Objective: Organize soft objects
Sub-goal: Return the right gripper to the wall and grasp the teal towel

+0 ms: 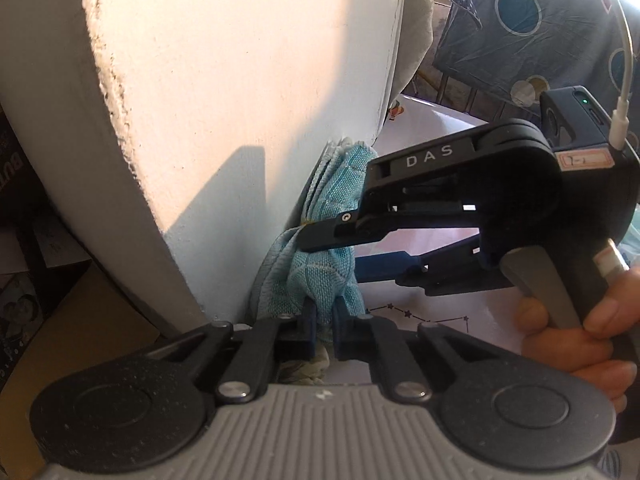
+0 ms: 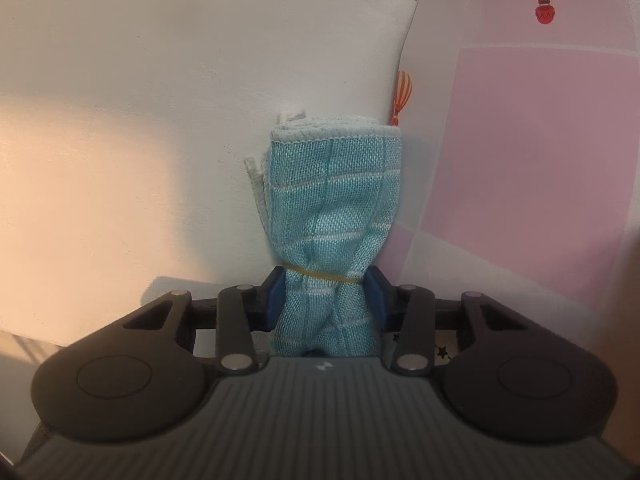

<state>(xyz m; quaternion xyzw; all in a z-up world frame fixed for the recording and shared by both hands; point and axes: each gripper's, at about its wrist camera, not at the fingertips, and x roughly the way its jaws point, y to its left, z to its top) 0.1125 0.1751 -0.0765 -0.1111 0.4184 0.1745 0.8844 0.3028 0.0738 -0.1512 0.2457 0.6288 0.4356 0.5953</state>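
Observation:
A light blue woven cloth (image 2: pixel 332 208), rolled and bound by a yellow rubber band (image 2: pixel 320 276), stands against a white wall. My right gripper (image 2: pixel 326 304) is shut on the cloth at the band. In the left wrist view the same cloth (image 1: pixel 324 272) shows, with my left gripper (image 1: pixel 322 320) shut on its lower end. The right gripper (image 1: pixel 320 256) reaches in from the right, one finger above the cloth and one below.
A white plastered wall (image 1: pixel 224 120) fills the left. A pink and white surface with hot-air balloon prints (image 2: pixel 520 160) lies to the right. A blue patterned fabric (image 1: pixel 520 28) hangs at the back right. Cardboard boxes (image 1: pixel 72 320) sit at the left.

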